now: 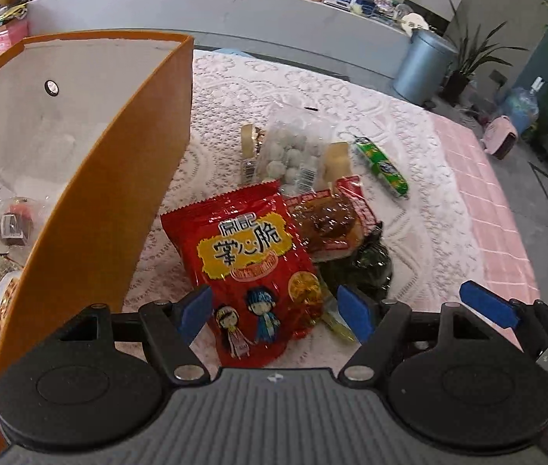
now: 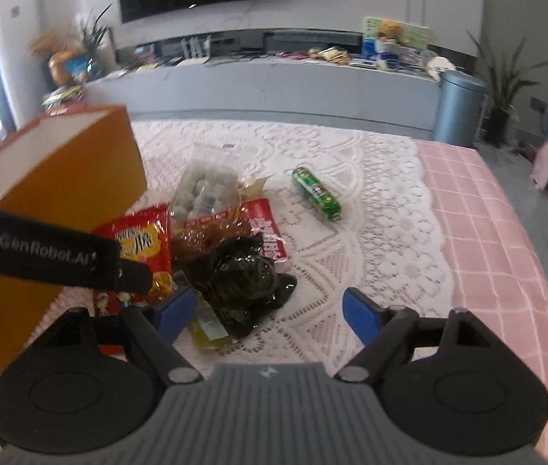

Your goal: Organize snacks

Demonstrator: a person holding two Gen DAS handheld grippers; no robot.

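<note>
A pile of snacks lies on the lace cloth. A red crisp bag lies between the open fingers of my left gripper, whose blue pads flank its lower end without closing on it. Behind it lie a brown-red pack, a dark green pack, a clear bag of pale balls and a green tube. The orange box stands at the left with several snacks inside. My right gripper is open and empty, just in front of the dark green pack and a yellow-green packet.
The left gripper's black body crosses the right wrist view at left. A pink checked cloth covers the table's right side. Beyond the table stand a grey bin, plants and a long grey counter.
</note>
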